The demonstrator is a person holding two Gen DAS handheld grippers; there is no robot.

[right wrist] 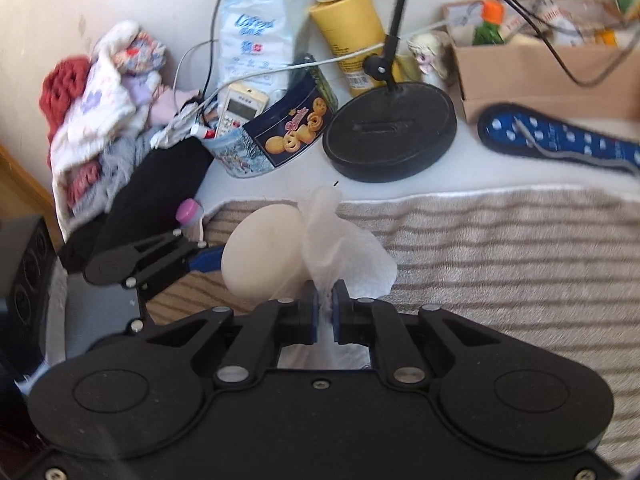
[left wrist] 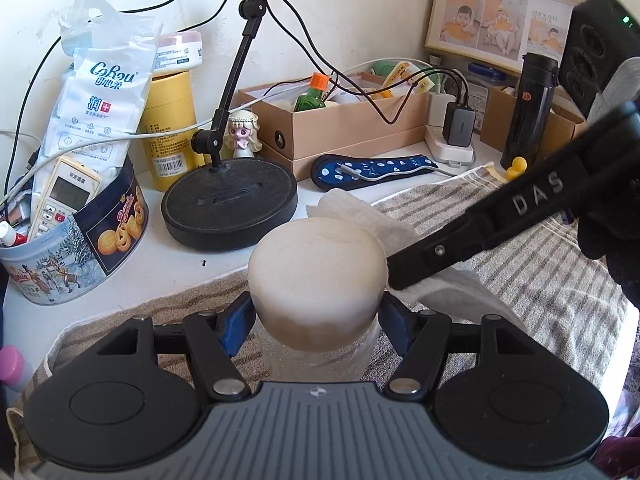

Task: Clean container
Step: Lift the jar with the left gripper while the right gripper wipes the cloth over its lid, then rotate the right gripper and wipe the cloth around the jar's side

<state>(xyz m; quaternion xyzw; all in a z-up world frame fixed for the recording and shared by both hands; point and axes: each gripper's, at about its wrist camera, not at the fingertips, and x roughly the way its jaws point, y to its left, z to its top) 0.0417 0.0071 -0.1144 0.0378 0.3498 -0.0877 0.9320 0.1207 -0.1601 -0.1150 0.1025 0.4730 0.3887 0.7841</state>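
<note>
Wiping: the right gripper (right wrist: 325, 300), clamped on a white tissue (right wrist: 344, 256), is pressing it against the cream lid (left wrist: 316, 272).
Holding: the left gripper (left wrist: 316, 320) is squeezing the clear container (left wrist: 316, 356) just below that lid, above the striped towel (right wrist: 500, 248).
Risk: the tissue is thin (it may tear or slip free).
Risk: sideways pushing could twist the container loose.
</note>
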